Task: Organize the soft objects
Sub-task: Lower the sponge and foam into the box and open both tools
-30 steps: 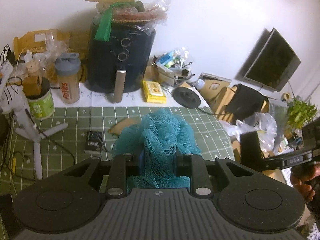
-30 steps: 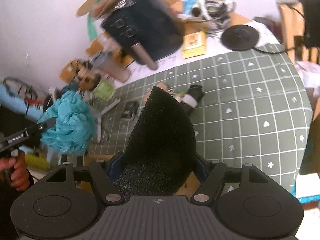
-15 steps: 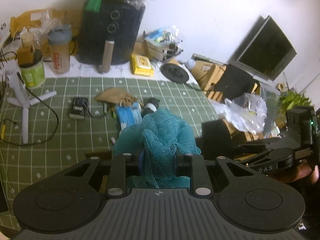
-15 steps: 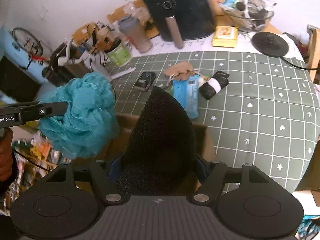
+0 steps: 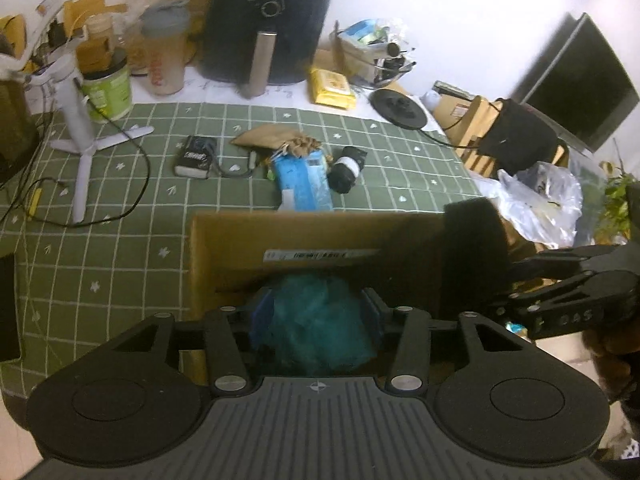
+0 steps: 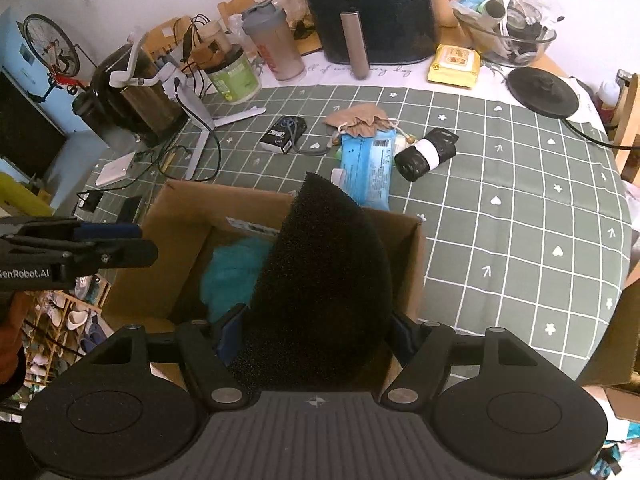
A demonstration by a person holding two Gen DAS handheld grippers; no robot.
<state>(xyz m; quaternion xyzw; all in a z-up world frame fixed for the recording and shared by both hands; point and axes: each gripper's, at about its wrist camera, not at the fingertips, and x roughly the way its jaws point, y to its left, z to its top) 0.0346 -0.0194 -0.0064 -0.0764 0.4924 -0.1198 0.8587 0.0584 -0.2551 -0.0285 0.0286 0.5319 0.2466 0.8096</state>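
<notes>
A teal mesh bath pouf (image 6: 232, 272) lies inside an open cardboard box (image 6: 188, 216) at the table's near edge. In the left wrist view the pouf (image 5: 316, 320) shows below, between my left gripper's (image 5: 316, 312) spread fingers. In the right wrist view the left gripper (image 6: 120, 240) hovers over the box's left edge, apart from the pouf. My right gripper (image 6: 316, 320) is shut on a black foam sponge (image 6: 324, 292) above the box's right side; the sponge also shows in the left wrist view (image 5: 474, 248).
On the green checked tablecloth (image 6: 520, 208) behind the box lie a blue wipes pack (image 6: 368, 164), a black roll (image 6: 426, 152), a tan pouch (image 6: 360, 118) and a small black device (image 6: 282, 134). A black air fryer (image 6: 368, 8), jars and a white tripod (image 6: 196, 120) stand farther back.
My left gripper has opened and the teal pouf has dropped into the box. Both grippers have moved down over the box; the right one still holds the sponge.
</notes>
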